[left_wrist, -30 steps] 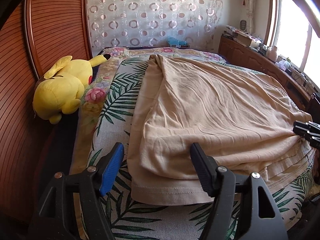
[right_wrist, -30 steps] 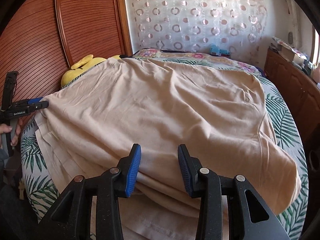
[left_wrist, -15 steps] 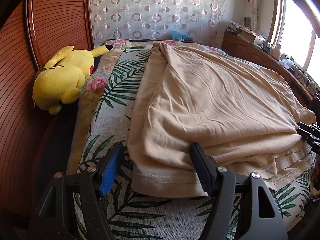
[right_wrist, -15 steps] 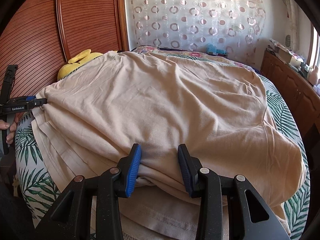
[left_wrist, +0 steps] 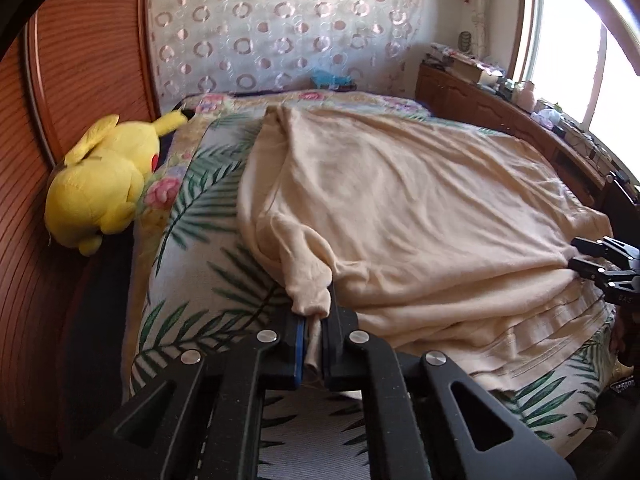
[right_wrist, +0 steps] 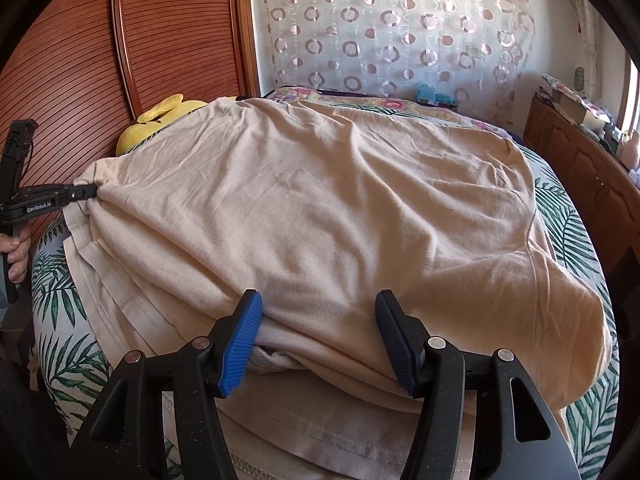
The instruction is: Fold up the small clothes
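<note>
- left hand-held gripper (left_wrist: 314, 344) has just snapped closed, and it's pinching a bunched bit of the beige shirt (left_wrist: 400, 208) at the shirt's near left corner, cloth squeezed tight between the jaws
- right hand-held gripper (right_wrist: 318, 340) has its jaws spread fairly wide, they've just been opening; the shirt's near folded edge sits between them but the pads aren't pressing on it
- the shirt itself is spread over most of the bed (left_wrist: 200, 280), a palm-leaf cover showing around it
- yellow plush toy (left_wrist: 100, 184) is left of the shirt, against the wooden headboard (left_wrist: 80, 80)
- past the shirt's far edge: a curtain (left_wrist: 280, 28) with ring patterns
</note>
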`<state>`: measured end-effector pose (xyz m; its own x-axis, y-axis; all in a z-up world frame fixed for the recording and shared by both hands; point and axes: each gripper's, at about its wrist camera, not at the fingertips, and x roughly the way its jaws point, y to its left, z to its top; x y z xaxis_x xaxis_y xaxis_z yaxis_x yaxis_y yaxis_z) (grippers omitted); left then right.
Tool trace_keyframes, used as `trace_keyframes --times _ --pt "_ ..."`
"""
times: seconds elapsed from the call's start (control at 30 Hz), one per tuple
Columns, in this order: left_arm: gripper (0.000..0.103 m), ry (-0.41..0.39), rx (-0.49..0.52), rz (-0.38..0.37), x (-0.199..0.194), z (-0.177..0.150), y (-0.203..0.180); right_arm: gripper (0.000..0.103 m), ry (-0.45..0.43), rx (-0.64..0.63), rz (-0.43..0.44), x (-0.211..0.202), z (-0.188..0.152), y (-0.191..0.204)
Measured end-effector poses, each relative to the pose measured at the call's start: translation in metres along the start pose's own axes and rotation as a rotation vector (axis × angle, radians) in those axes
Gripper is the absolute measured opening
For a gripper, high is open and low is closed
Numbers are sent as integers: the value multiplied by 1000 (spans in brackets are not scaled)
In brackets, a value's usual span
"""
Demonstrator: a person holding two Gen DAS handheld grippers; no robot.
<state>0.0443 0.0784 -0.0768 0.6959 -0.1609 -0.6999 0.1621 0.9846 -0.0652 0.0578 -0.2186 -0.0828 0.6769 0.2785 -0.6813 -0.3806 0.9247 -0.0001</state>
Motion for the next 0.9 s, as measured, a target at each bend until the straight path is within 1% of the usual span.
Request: trace_keyframes --times 0.13,0.3,0.53,0.73,0.9 --pt "6 -59 20 -39 -13 17 -15 61 -6 24 2 -9 -1 -10" --pt "6 -109 90 -80 -16 41 -47 61 -37 27 -3 -31 -4 -24" --pt "6 -194 165 -204 -17 85 -103 61 -78 72 -42 -61 -7 -50" --pt "6 -222 225 -291 -21 105 -146 61 -97 98 -70 -81 -13 -67" --pt "6 -224 263 -360 -30 113 -175 61 -118 130 -84 -95 -16 -79"
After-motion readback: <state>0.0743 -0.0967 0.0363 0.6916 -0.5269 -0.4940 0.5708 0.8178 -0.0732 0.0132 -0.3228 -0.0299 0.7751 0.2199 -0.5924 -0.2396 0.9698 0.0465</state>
